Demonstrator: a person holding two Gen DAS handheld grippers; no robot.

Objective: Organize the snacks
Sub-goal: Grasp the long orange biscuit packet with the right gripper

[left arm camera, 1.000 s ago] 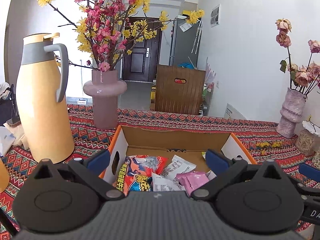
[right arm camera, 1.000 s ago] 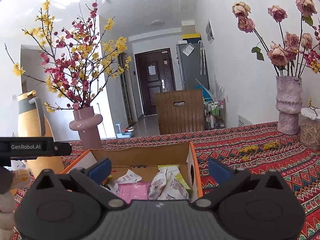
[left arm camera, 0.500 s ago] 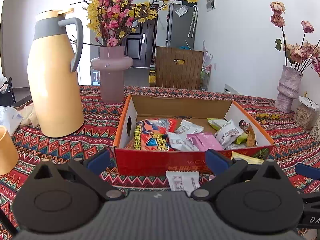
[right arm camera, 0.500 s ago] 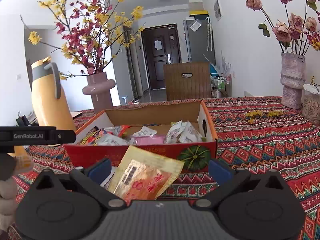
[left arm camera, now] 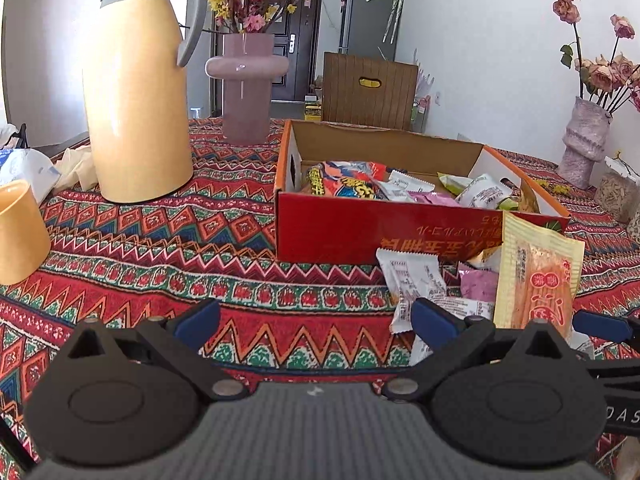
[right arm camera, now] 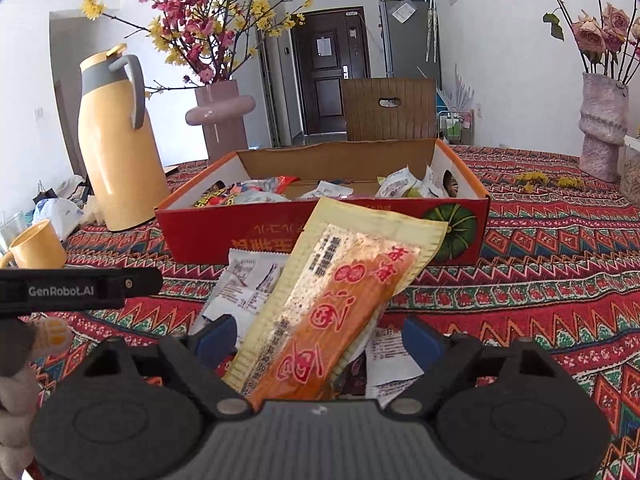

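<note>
Because the orange snack packet [right arm camera: 332, 312] looked light, floppy and slick, its flat sealed edge seemed the best hold. Both the right gripper [right arm camera: 320, 340] and the left gripper [left arm camera: 316, 320] had their fingers spread wide, clasping nothing.

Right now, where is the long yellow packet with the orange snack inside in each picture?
Left wrist view: the long yellow packet with the orange snack inside stands at the lower right, in front of the red cardboard snack box.
Right wrist view: it fills the lower centre, between the open fingers of the right hand-held gripper.
Shared landmark: the tall yellow jug with a grey handle.
</note>
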